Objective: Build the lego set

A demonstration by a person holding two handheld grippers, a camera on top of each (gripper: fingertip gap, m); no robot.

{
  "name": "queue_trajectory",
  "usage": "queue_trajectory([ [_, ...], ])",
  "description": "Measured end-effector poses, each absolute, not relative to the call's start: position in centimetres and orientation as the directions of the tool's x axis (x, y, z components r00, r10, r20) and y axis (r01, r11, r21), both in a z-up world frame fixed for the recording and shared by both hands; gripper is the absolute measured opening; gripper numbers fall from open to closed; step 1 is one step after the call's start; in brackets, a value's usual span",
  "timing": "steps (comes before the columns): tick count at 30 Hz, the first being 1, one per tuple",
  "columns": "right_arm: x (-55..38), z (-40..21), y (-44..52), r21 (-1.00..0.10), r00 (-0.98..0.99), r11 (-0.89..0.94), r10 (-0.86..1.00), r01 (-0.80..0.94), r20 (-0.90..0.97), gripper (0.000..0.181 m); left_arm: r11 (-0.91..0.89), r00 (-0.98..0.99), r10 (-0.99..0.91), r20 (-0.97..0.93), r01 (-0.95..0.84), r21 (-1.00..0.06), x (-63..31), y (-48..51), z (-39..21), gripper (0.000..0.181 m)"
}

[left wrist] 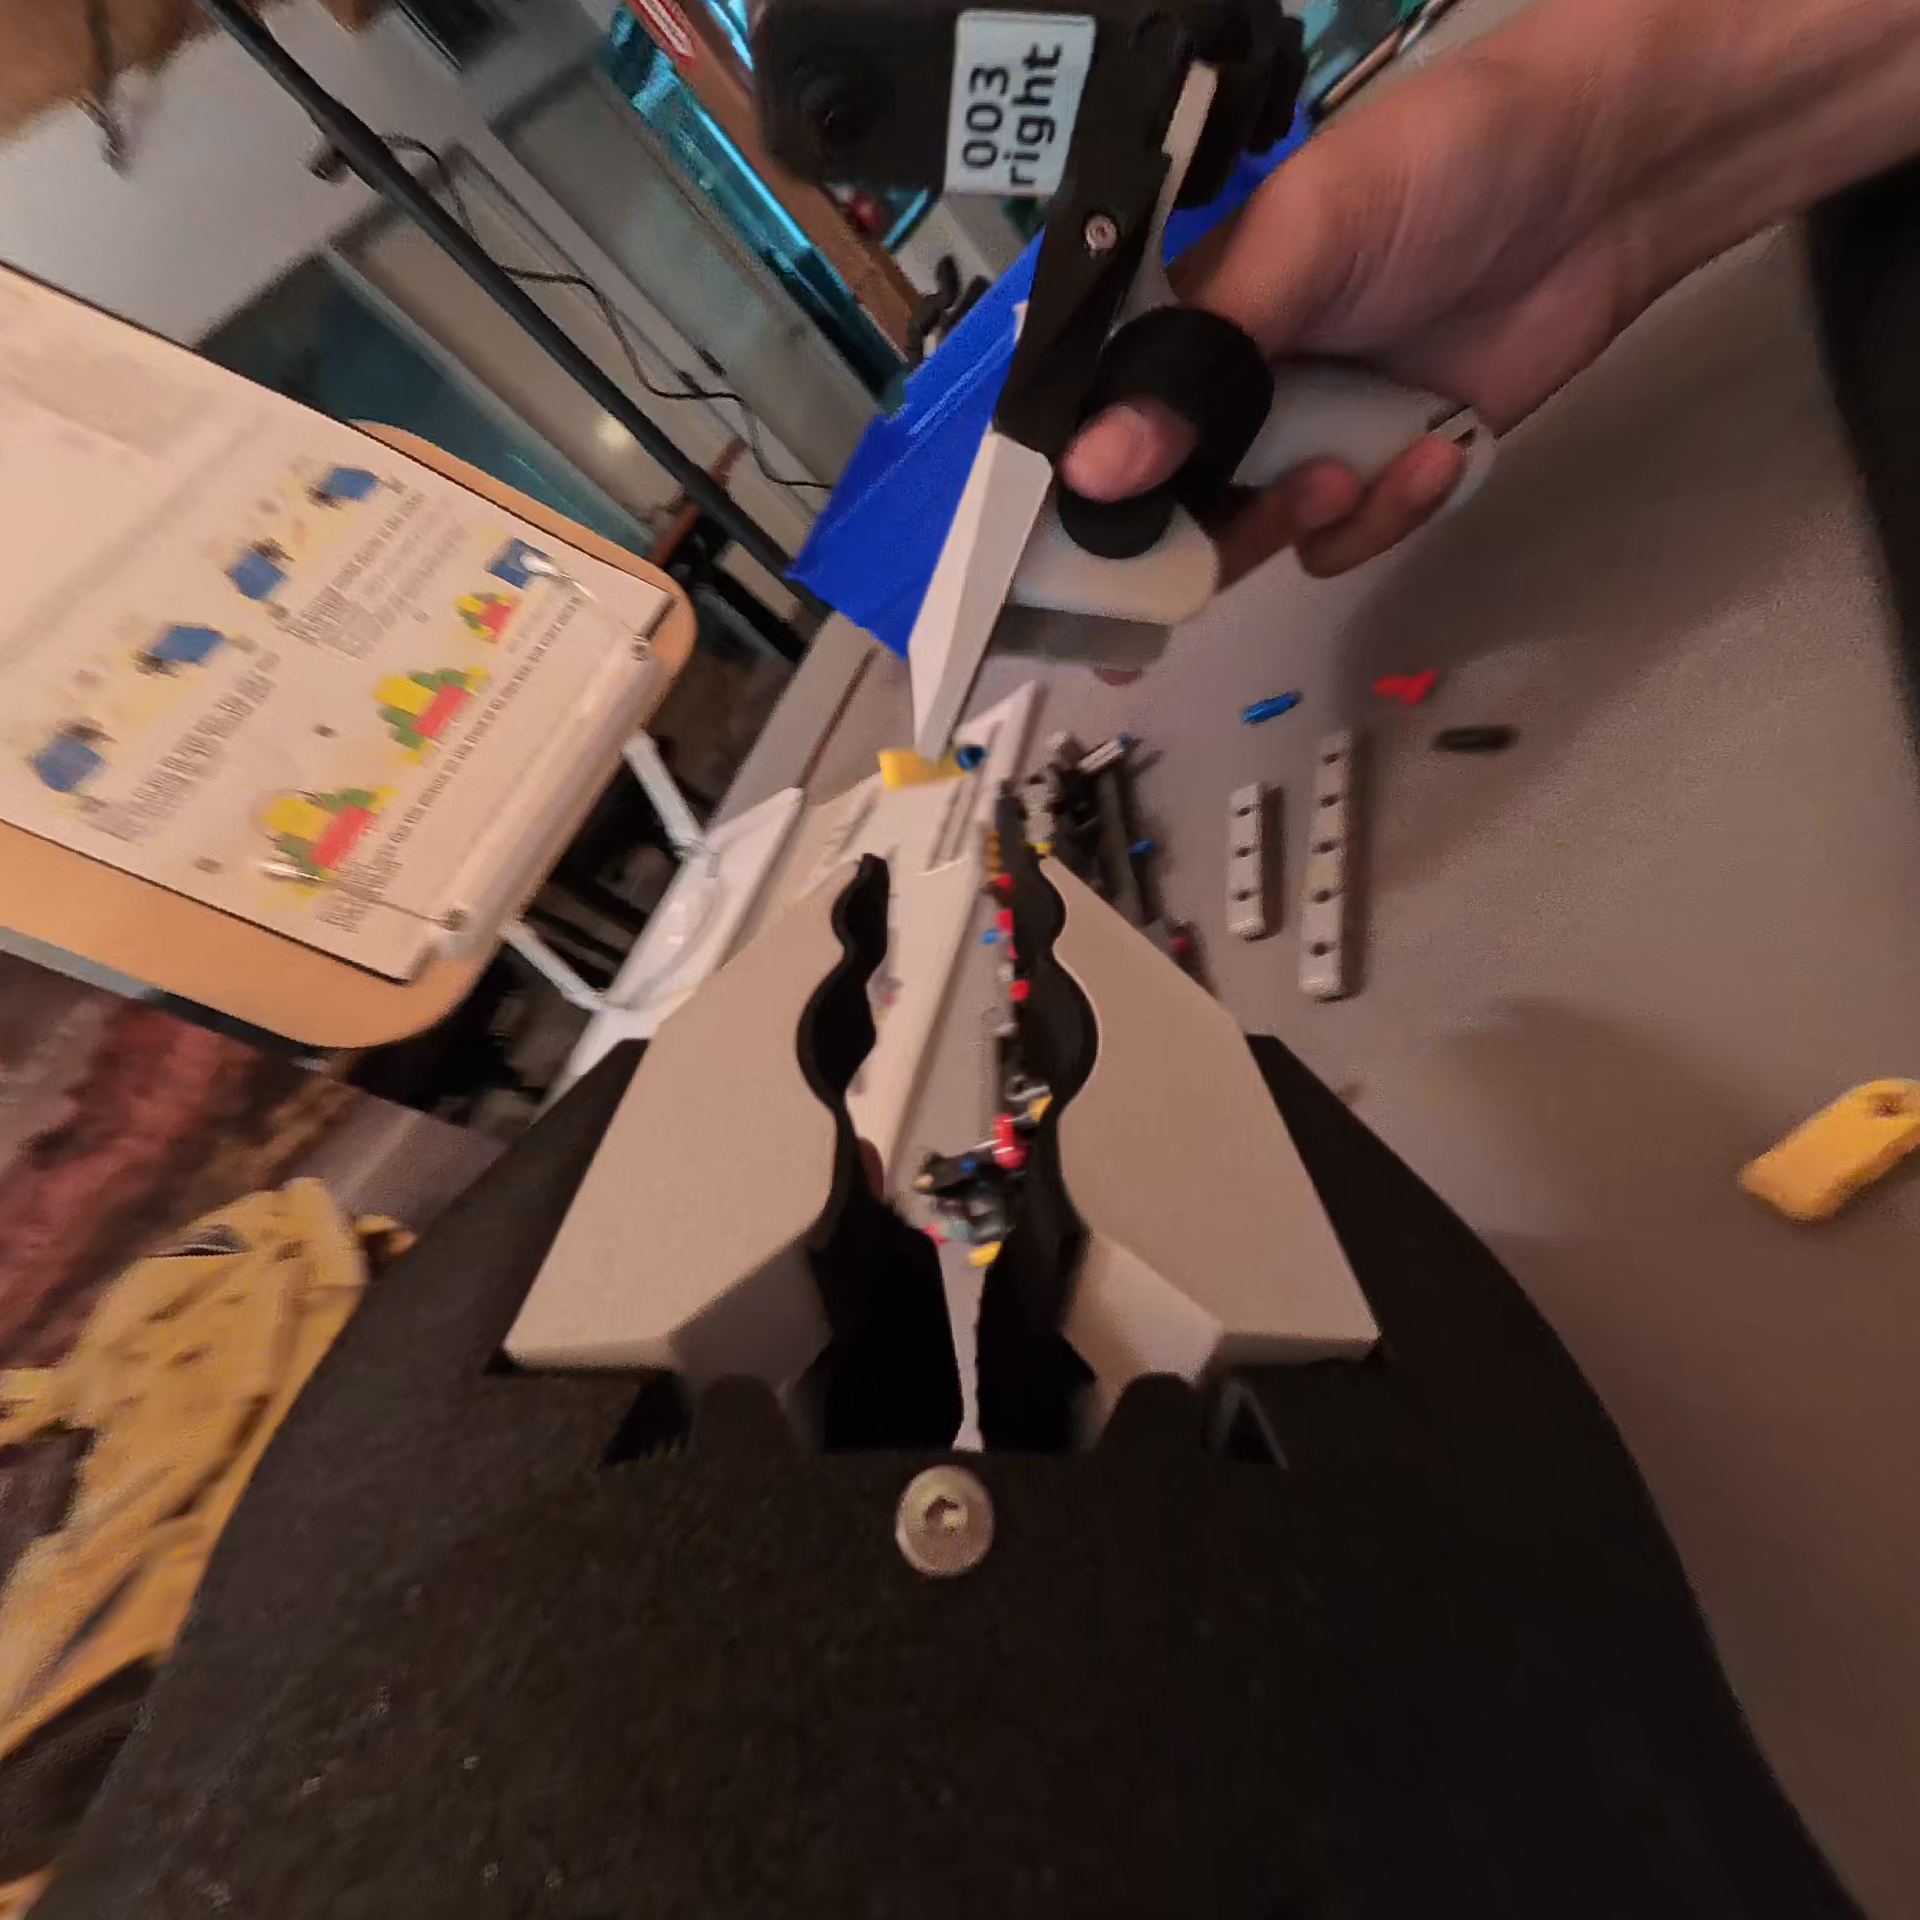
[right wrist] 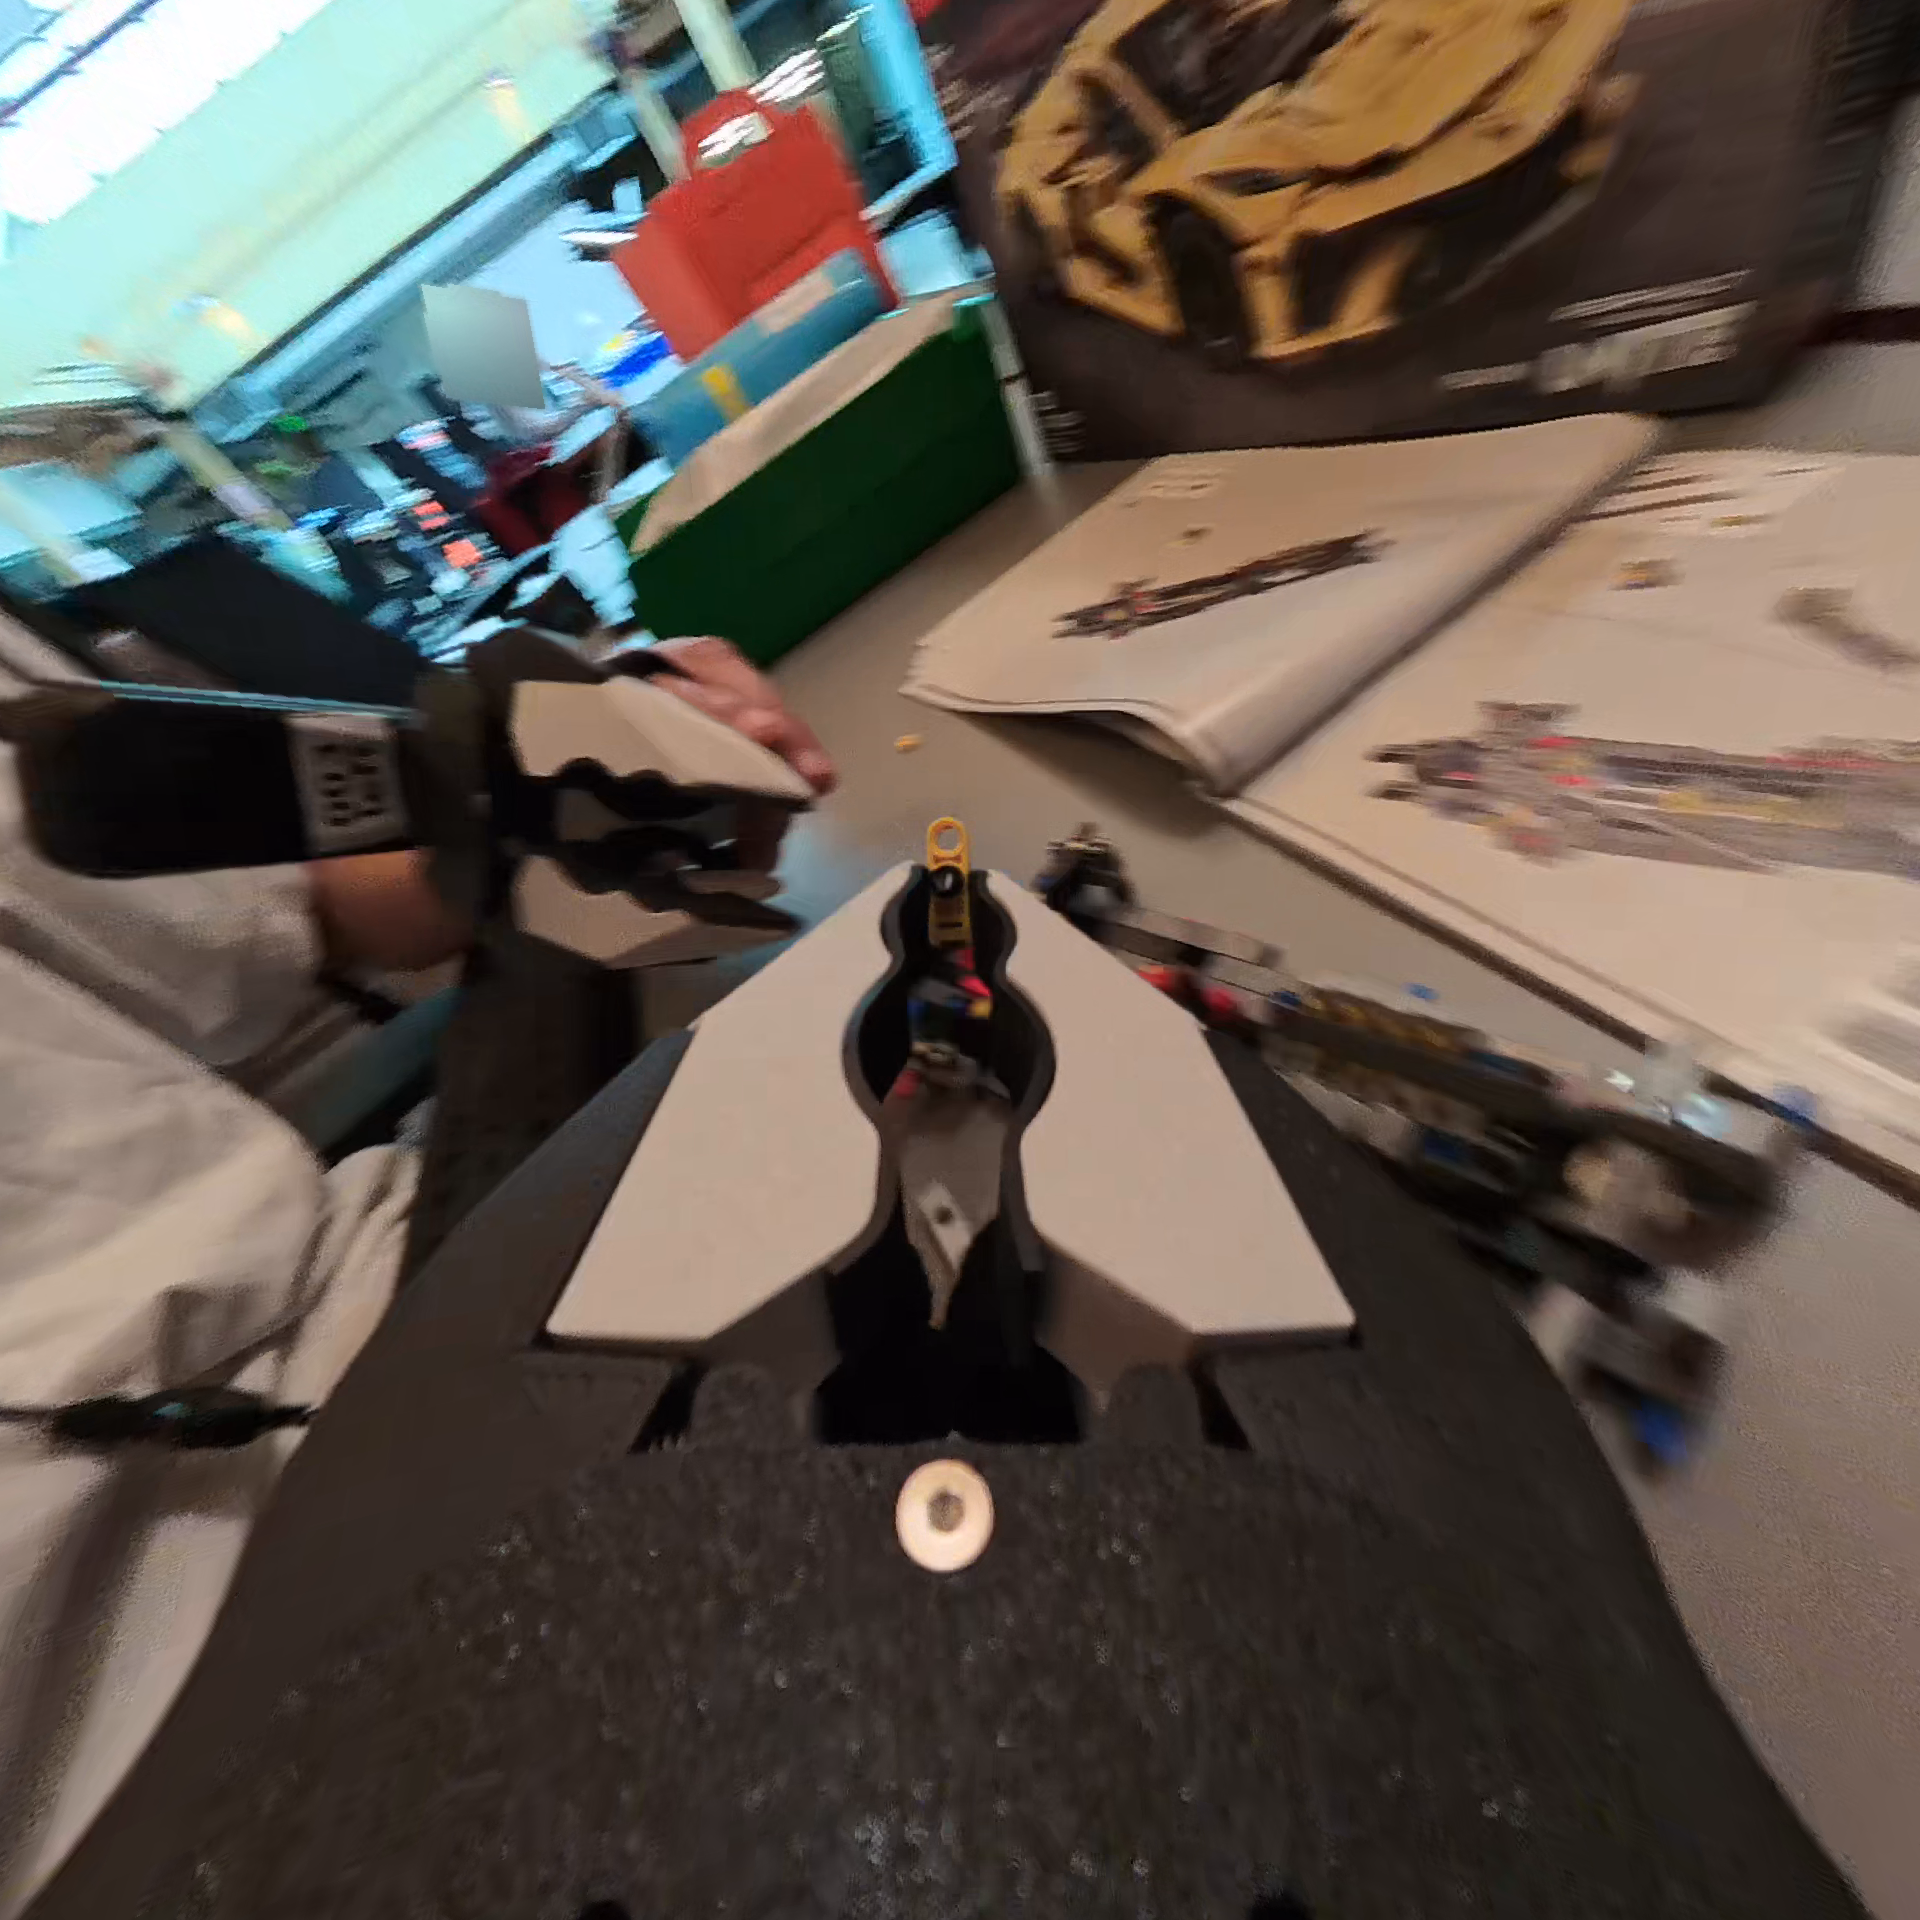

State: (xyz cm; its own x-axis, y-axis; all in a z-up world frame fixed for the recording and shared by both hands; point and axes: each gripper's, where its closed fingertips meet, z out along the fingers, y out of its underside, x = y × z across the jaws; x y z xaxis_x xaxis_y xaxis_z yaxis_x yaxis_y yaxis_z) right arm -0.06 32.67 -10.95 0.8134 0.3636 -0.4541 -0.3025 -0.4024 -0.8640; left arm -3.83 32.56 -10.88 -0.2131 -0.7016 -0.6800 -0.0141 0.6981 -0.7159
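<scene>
My right gripper (right wrist: 948, 883) is shut on a small yellow lego beam (right wrist: 948, 844) whose ring end sticks out past the tips. In the left wrist view that gripper (left wrist: 935, 743) hangs tips-down above the table, a hand around it, with the yellow beam (left wrist: 906, 769) and a blue pin (left wrist: 971, 756) at its tips. My left gripper (left wrist: 951, 862) is open and empty, pointed at the long dark lego assembly (left wrist: 1091, 821) with red and blue pins. In the right wrist view the left gripper (right wrist: 774, 847) is off to the left, jaws apart, and the assembly (right wrist: 1455, 1081) lies to the right.
Loose parts lie on the grey table: two grey beams (left wrist: 1330, 862), a yellow piece (left wrist: 1839, 1148), and blue (left wrist: 1270, 709), red (left wrist: 1405, 684) and black (left wrist: 1470, 738) pins. An open instruction booklet (right wrist: 1351, 623), the set's box (right wrist: 1351, 208), a blue bin (left wrist: 914, 499) and an instruction sheet (left wrist: 312, 644) surround them. One gripper's finger ends stand about 4 cm off the other's.
</scene>
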Motion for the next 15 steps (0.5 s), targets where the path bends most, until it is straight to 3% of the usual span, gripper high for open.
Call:
queue_trajectory([
  [3, 5.1, -11.4, 30.2, -0.898, 0.916, -0.289, 0.131, -0.332, -0.380, 0.006, 0.547, -0.364, -0.802, -0.474, -0.129, -0.827, -4.1, 31.2, -12.2, 0.025],
  [6, 7.1, -11.2, 27.3, -0.928, 0.945, -0.188, -0.009, -0.322, -0.326, 0.006, 0.375, -0.430, -0.876, -0.220, -0.317, -0.871, -4.0, 30.2, -13.4, 0.036],
  [9, 8.3, -11.3, 26.0, -0.938, 0.952, -0.164, -0.095, -0.304, -0.292, 0.006, 0.254, -0.424, -0.905, -0.028, -0.488, -0.835, -3.5, 29.5, -13.7, 0.032],
  [15, 9.2, -12.8, 26.0, -0.925, 0.949, -0.231, -0.169, -0.301, -0.266, 0.006, 0.200, -0.347, -0.937, 0.042, -0.630, -0.750, -2.4, 29.1, -13.7, 0.029],
])
